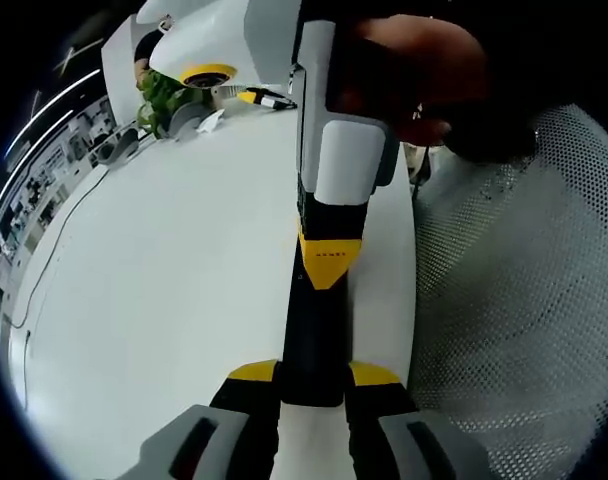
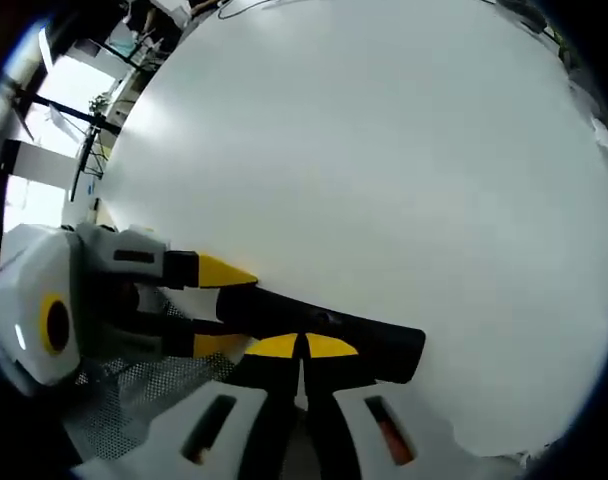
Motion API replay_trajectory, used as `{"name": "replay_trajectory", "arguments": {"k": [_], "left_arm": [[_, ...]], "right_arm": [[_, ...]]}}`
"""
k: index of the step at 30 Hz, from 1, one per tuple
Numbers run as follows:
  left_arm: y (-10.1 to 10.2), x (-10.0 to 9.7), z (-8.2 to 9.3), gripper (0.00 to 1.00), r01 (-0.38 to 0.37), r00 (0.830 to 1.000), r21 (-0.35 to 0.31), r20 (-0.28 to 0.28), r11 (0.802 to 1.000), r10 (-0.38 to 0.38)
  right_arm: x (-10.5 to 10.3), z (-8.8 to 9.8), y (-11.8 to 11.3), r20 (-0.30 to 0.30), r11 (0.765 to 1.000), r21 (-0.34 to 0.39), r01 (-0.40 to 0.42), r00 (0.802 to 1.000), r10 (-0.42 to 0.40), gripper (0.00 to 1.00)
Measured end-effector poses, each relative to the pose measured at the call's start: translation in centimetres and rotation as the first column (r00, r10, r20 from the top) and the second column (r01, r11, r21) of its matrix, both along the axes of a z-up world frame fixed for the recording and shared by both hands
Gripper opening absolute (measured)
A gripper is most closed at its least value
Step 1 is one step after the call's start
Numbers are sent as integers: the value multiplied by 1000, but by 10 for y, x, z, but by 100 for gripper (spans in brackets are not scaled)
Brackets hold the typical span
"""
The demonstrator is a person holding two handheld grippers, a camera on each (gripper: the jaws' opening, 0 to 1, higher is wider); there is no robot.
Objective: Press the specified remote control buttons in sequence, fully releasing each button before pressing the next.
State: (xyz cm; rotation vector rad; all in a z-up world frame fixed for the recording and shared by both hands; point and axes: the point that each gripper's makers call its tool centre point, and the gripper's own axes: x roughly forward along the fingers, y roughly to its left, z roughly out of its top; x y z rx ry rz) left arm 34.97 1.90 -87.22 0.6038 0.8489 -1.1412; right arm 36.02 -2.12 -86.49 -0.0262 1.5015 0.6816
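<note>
The long black bar-shaped remote control (image 1: 312,330) lies near the white table's (image 1: 164,300) edge. Left tongs (image 1: 312,395) clamp its near end, steadying it. Right tongs (image 2: 302,348) closed, tips pressing downward on it.

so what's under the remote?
The white table is beneath the black remote, whose near end sits between the left hand-held gripper jaws. Whether it touches the table can't be seen; its underside is covered.

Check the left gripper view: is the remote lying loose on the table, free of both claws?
No. The left claw grips the near end of the black remote, and the right claw presses on it.
</note>
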Motion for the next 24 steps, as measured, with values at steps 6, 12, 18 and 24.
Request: {"name": "replay_trajectory", "arguments": {"k": [6,12,18,24], "left_arm": [[0,0,0,25,2,1000,5,1,1000,-2],[0,0,0,25,5,1000,8,1,1000,-5],[0,0,0,25,1,1000,-1,1,1000,-1],[0,0,0,25,3,1000,2,1,1000,-4]], "right_arm": [[-2,0,0,-11,1000,3,1,1000,-1,0],[-3,-1,1,-5,1000,0,-11,1000,11,0],[-3,-1,1,-2,1000,-6,-21,1000,21,0],[-3,-1,1,-3,1000,-4,-16,1000,16,0]]}}
